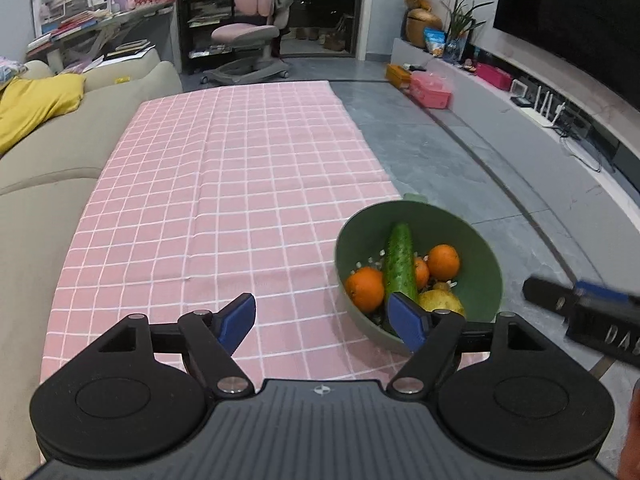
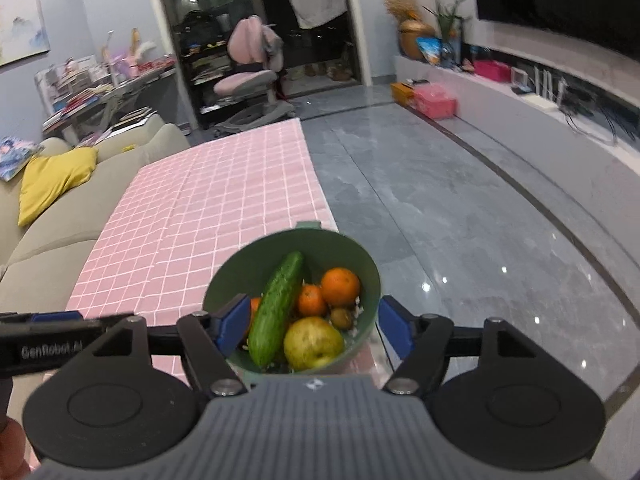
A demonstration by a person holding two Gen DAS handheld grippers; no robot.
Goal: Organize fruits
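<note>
Fruit sits heaped in a green bowl [image 2: 370, 280] at the lower centre of the right wrist view, perched at the right edge of a pink checked tablecloth [image 1: 224, 184]. A cucumber [image 2: 276, 308] leans across oranges [image 2: 340, 286], a small brown fruit [image 2: 342, 317] and a yellow-green pear [image 2: 314, 342]. The right gripper [image 2: 314, 326] hangs with jaws apart and nothing between its pads, framing the bowl; the left gripper [image 1: 324, 322] at the lower centre of its view likewise stands wide and empty, its right pad overlapping the bowl's near rim. The risk: the bowl stands close to the table's edge above the grey floor, so a nudge from either finger could tip it off, and the round oranges would likely roll away.
</note>
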